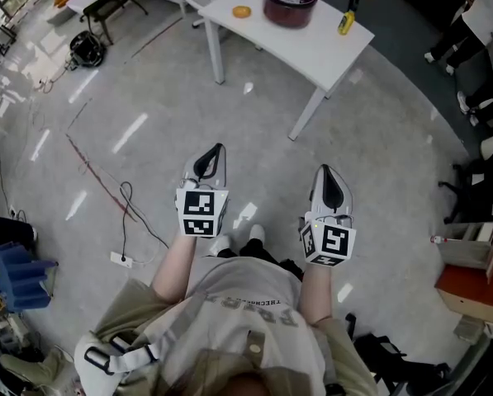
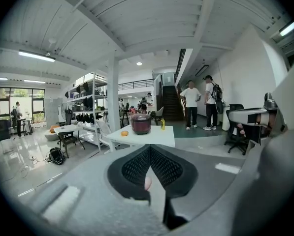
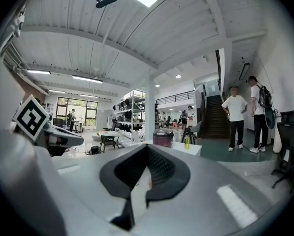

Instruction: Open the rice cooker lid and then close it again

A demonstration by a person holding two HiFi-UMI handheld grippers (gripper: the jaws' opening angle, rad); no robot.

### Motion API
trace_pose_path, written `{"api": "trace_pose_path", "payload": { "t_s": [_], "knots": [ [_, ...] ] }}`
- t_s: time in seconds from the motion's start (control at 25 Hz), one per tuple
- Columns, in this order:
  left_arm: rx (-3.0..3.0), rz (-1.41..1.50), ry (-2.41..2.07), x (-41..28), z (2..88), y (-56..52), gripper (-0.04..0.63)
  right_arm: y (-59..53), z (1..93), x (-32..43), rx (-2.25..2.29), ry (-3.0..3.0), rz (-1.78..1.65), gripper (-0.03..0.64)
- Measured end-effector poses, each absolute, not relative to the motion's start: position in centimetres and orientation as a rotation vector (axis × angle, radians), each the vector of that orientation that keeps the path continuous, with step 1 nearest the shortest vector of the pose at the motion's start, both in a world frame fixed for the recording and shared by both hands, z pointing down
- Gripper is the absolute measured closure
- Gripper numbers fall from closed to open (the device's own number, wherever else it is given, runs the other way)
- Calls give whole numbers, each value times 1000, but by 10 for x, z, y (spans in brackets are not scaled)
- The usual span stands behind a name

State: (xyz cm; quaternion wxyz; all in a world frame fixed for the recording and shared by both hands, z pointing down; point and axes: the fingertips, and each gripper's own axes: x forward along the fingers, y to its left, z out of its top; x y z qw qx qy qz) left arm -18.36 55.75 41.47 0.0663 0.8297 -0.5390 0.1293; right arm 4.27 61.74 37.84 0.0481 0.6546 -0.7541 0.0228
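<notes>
Seen from above, a person stands on a grey floor point(image 1: 147, 97) and holds two hand-held grippers out in front, both pointing roughly level toward a white table point(image 1: 312, 52) that stands well apart from them. The left gripper point(image 1: 220, 148) has its jaws pressed together with nothing between them, and the left gripper view shows the ribbed black pads point(image 2: 137, 167) meeting at a closed tip. The right gripper point(image 1: 325, 170) is likewise pressed together and empty. In its own view its dark pads point(image 3: 159, 167) meet, and the left gripper's marker cube point(image 3: 31, 117) shows at the left edge. The dark red rice cooker point(image 1: 291, 0) sits on the far part of the table, and the upper edge of the head view cuts off its back. In the gripper views the cooker is small and far off. Its lid point(image 2: 141, 117) appears to be down, though the detail is too fine to be sure. A small orange object point(image 1: 242, 11) lies to the cooker's left, too small to identify, and a yellow bottle point(image 1: 345, 23) lies to its right. A thin black cable point(image 1: 130, 213) trails across the floor. Two people point(image 2: 191, 102) stand near a staircase point(image 2: 169, 102) in the background.
</notes>
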Motion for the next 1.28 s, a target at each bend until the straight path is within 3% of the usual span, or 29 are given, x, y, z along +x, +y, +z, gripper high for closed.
{"api": "trace_pose_path", "payload": {
  "t_s": [0.48, 0.52, 0.56, 0.68, 0.84, 1.28],
  "knots": [
    [2494, 365, -1661, -166, 411, 528, 586, 590, 375, 76, 2073, -2351, 128, 615],
    [2492, 360, -1667, -163, 410, 525, 586, 587, 373, 80, 2074, -2364, 130, 577],
    [2491, 354, -1668, -160, 409, 522, 569, 584, 372, 82, 2069, -2379, 133, 513],
    [2490, 354, -1659, -149, 408, 514, 443, 574, 369, 91, 2056, -2407, 141, 406],
    [2488, 368, -1656, -137, 406, 506, 302, 565, 366, 102, 2055, -2419, 144, 348],
    [2451, 390, -1728, -139, 398, 505, 302, 554, 370, 114, 1999, -2482, 185, 345]
  ]
}}
